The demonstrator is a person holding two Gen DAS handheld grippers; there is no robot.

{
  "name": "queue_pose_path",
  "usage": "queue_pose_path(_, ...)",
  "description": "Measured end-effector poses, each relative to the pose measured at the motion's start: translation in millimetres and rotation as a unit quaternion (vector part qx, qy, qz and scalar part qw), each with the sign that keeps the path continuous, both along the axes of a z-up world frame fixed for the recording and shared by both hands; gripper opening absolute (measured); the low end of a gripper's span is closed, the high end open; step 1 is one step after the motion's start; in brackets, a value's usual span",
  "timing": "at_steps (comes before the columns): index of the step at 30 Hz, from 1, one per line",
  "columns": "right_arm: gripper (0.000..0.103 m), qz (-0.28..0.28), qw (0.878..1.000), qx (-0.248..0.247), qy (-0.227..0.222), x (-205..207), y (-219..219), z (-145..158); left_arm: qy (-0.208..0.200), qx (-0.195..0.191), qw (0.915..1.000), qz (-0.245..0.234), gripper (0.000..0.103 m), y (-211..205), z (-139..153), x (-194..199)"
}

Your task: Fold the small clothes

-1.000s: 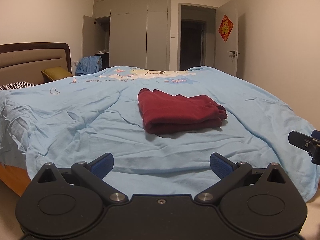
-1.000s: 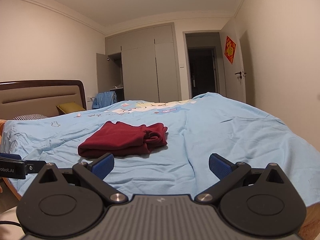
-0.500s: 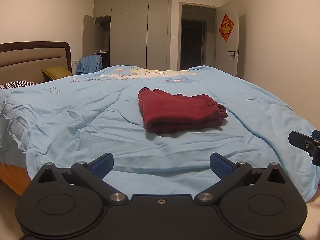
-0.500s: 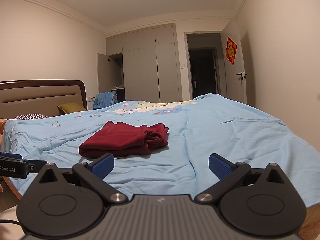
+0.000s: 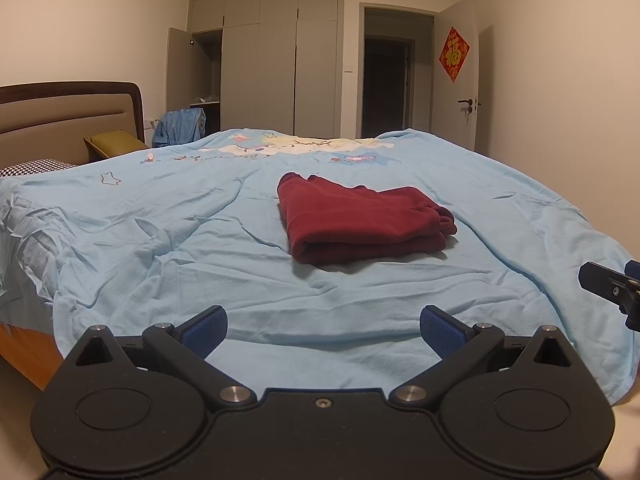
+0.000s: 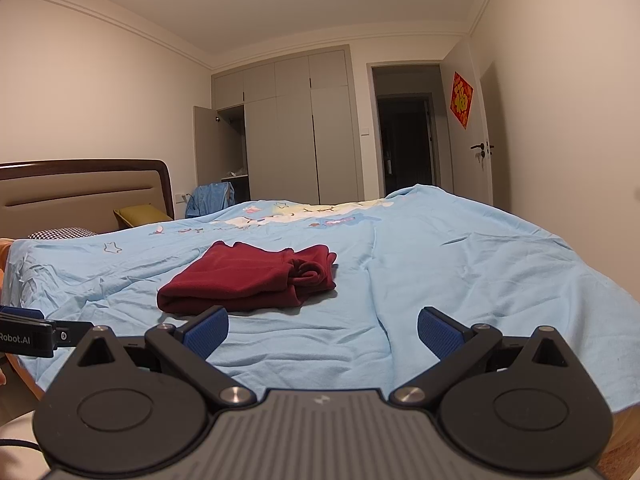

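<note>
Maroon garment (image 5: 366, 222) lies folded on the pale blue bedspread (image 5: 168, 248), mid-bed. Left wrist view: it sits ahead of the left gripper (image 5: 322, 326) and slightly right, well apart, long axis running left to right. Jaws spread wide, holding nothing; gripper level, hovering off the near bed edge (right gripper's tip shows at far right).

Right wrist view: garment (image 6: 250, 276) lies ahead and to the left of the right gripper (image 6: 322, 326), bunched end facing right. Jaws wide, empty, level. Neither gripper is plainly nearer. Fold looks finished, by my judgement.
</note>
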State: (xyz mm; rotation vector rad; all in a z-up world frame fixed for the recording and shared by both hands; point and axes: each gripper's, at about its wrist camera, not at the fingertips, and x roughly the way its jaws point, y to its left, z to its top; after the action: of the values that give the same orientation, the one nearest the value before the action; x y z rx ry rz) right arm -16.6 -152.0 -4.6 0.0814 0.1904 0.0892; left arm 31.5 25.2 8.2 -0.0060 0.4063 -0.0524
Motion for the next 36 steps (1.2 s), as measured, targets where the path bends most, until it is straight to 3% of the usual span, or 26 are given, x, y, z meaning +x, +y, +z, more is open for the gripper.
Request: queue_pose_path(36,0.103,0.000,1.000,0.001,0.002,0.0,0.4,-1.9,0.007,0.015,0.9998,0.014,0.102,-0.3,-2.9,-2.6)
